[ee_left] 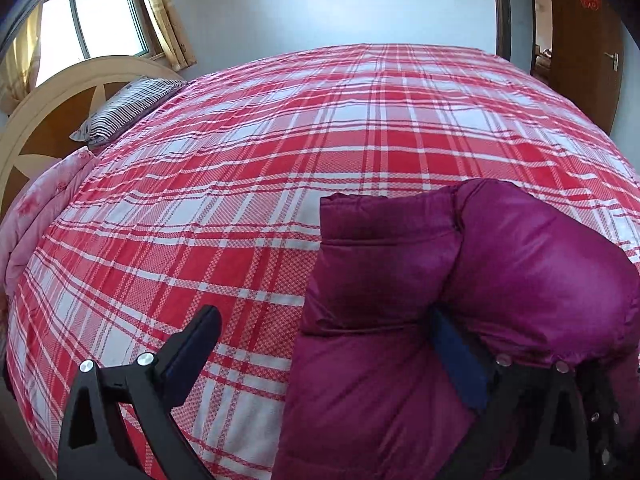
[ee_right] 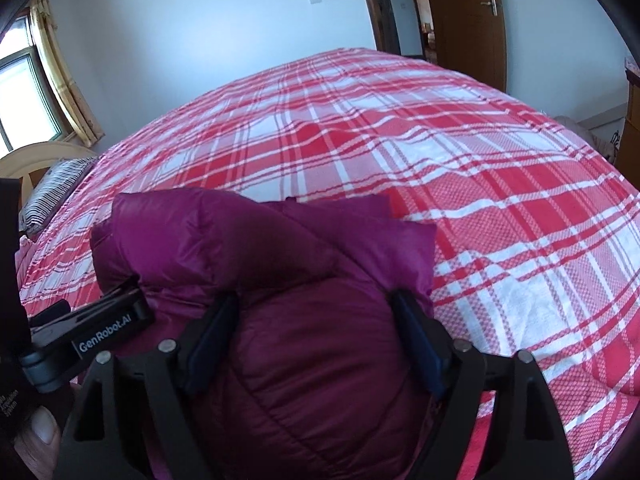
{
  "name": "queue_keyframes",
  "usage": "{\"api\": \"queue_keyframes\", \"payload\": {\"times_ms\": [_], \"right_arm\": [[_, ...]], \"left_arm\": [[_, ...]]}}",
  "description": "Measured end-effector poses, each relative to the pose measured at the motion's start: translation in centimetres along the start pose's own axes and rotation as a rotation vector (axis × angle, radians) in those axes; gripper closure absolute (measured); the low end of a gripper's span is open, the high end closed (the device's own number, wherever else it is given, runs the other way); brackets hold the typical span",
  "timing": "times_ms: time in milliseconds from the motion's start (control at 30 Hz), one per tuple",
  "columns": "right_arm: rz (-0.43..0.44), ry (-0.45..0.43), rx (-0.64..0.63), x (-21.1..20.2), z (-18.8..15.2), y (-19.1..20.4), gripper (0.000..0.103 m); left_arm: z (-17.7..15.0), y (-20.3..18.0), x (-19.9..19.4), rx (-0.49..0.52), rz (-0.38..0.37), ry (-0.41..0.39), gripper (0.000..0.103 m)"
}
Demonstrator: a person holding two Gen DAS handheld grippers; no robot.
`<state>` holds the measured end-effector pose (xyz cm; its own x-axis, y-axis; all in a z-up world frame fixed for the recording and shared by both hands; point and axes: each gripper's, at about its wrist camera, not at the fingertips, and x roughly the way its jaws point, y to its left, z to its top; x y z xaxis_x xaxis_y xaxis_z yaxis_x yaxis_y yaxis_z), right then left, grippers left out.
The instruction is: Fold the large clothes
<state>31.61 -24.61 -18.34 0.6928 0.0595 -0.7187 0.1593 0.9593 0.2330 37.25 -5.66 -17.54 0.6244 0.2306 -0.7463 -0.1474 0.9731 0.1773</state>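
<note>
I am spreading my left gripper (ee_left: 326, 344) wide beside the folded magenta down jacket (ee_right: 304, 320) on the near edge of the red plaid bed (ee_left: 280, 152), my right gripper (ee_right: 316, 320) straddling its puffy bundle, the pads' pressure unclear, only tidying seemingly left.

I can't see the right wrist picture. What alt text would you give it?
A puffy magenta jacket, folded into a bundle, lies on a bed with a red and white plaid cover, bulging between the two black fingers of the right gripper. The left gripper reaches in from the left edge.
</note>
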Motion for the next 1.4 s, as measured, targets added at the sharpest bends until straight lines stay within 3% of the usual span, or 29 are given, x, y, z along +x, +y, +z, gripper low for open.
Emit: {"api": "queue_keyframes", "payload": {"times_ms": [400, 1400], "right_arm": [[-0.041, 0.058, -0.023, 1.0, 0.2, 0.3, 0.013], [-0.083, 0.116, -0.052, 2.3, 0.5, 0.7, 0.003]], "left_arm": [[0.0, -0.8, 0.4, 0.030, 0.041, 0.000, 0.001], [0.1, -0.7, 0.8, 0.022, 0.035, 0.012, 0.000]]}}
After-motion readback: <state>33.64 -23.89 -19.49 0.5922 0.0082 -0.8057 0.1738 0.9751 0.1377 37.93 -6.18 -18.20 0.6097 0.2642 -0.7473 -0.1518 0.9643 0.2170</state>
